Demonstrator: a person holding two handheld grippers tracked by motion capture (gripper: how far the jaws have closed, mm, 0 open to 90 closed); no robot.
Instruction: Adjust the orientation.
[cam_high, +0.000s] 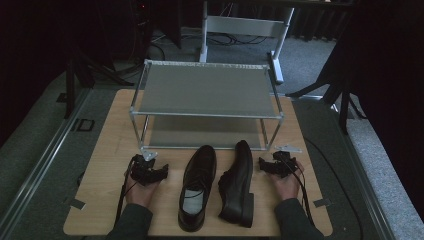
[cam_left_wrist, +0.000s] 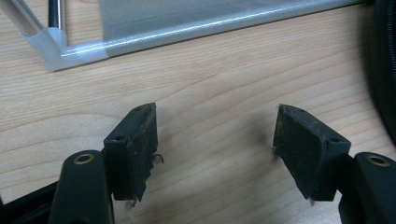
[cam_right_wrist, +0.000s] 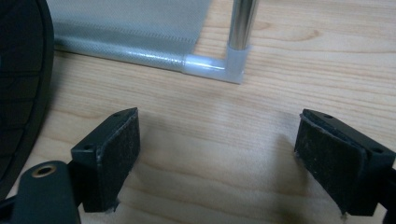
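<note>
Two black leather shoes lie on the wooden board (cam_high: 105, 150) in front of a two-tier shoe rack (cam_high: 205, 90). The left shoe (cam_high: 197, 187) stands upright with its toe toward the rack; the right shoe (cam_high: 239, 182) lies tipped on its side. My left gripper (cam_high: 150, 167) rests on the board left of the shoes, open and empty (cam_left_wrist: 215, 140). My right gripper (cam_high: 274, 164) rests right of the shoes, open with bare wood between its jaws (cam_right_wrist: 217, 149). The tipped shoe's sole (cam_right_wrist: 21, 84) edges the right gripper view; a shoe's black edge (cam_left_wrist: 385, 70) shows at the left gripper view's right.
The rack's lower shelf (cam_left_wrist: 196, 18) and corner joint (cam_left_wrist: 51, 44) lie just ahead of the left gripper; its chrome post (cam_right_wrist: 243, 23) stands ahead of the right. Grey carpet surrounds the board, with a white table frame (cam_high: 245, 27) behind the rack.
</note>
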